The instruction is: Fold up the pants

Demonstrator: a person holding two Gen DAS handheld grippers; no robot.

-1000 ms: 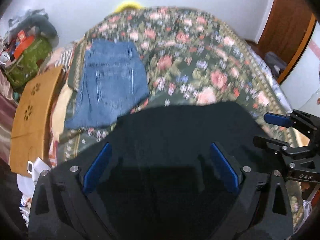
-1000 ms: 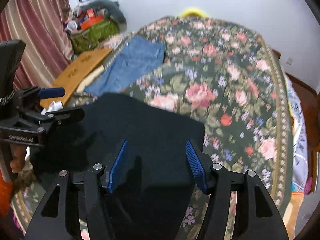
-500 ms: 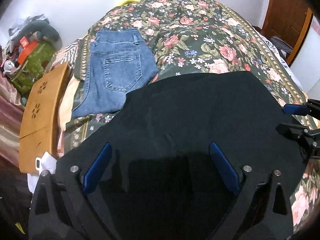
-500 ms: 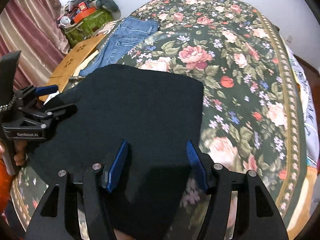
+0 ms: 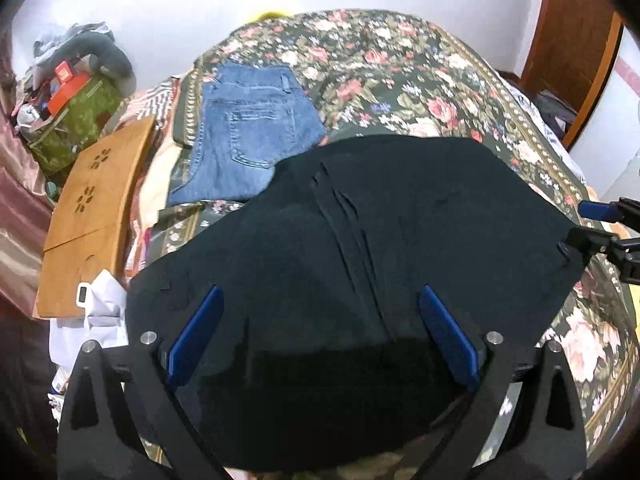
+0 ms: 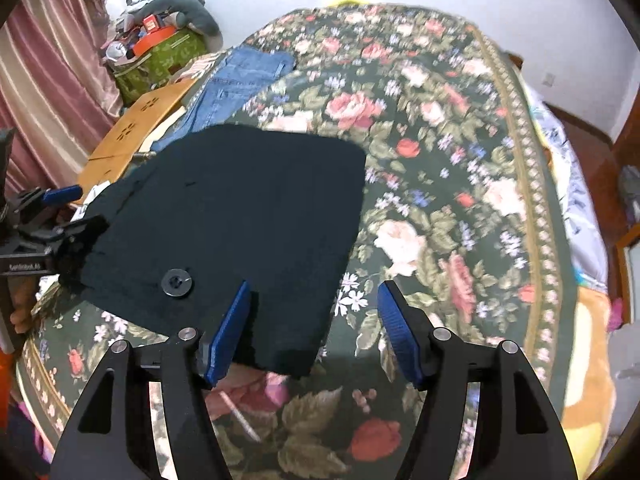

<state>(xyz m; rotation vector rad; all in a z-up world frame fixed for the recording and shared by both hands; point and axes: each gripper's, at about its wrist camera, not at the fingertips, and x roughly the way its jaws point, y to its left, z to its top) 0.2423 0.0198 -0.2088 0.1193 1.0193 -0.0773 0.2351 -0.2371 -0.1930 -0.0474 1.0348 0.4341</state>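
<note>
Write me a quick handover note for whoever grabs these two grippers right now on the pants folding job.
Left gripper: open, jaws wide, above the black pants, gripping nothing.
Right gripper: open, jaws have just been opening; the pants' near right corner lies between them, unpinched.
Black pants: spread flat on the floral bedspread, button up at the near edge, some wrinkles mid-cloth.
Folded blue jeans: already at the bed's far left.
Done: the jeans.
Left: smooth the black pants and finish folding.

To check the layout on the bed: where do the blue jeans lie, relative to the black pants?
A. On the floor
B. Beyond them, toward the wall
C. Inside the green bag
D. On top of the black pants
B: the blue jeans lie on the bedspread beyond the black pants, nearer the wall.
</note>
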